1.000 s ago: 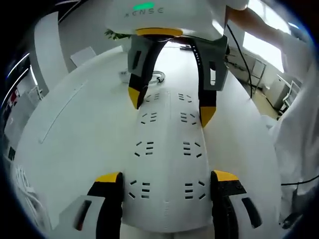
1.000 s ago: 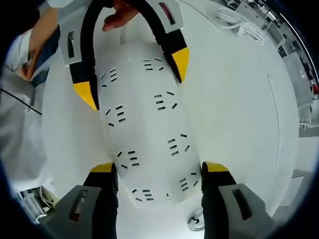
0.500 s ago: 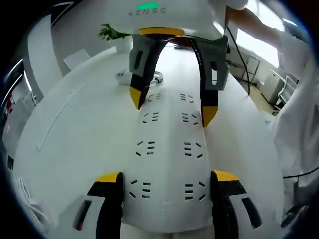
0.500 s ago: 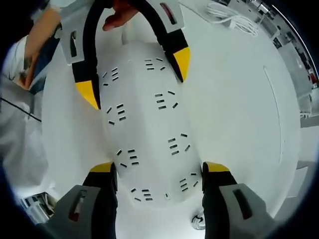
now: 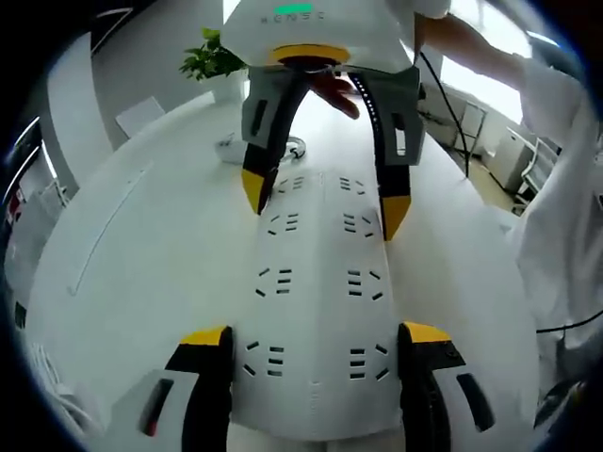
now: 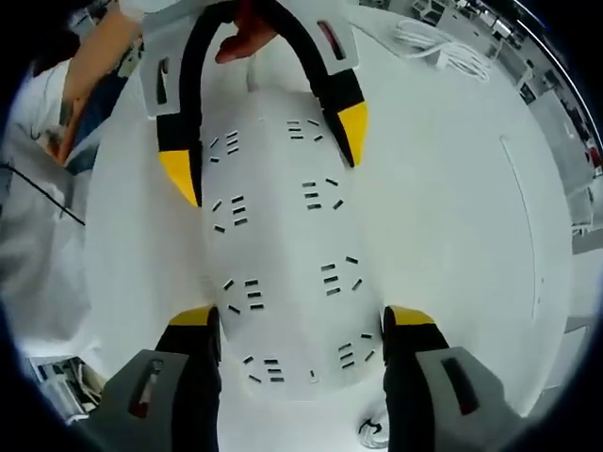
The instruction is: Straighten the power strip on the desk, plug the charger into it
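A: Progress check?

B: Straightening step, mid-way by my read. Power strip lies flat on the white counter, one gripper at each end. Left gripper has its jaws spread wide, one on each long side of the strip's near end. Right gripper the same at the opposite end.

A: Clamped on it?

B: Doesn't look like it. Jaws straddle the body, tips right at its edges; contact I can't tell. Neither is closed on anything.

A: Charger plugged?

B: No. All the socket rows I can see are empty in both views. No plug seated anywhere.

A: Where's the charger?

B: Not sure. Small white item with a coiled cable sits on the counter just past the strip's far end in the left gripper view, could be it. Another bundle of white cable lies well apart in the right gripper view.

A: Containers?

B: None. The nearest thing is the strip's sockets, all vacant.

A: Remaining?

B: Finish aligning, fetch charger, insert it.
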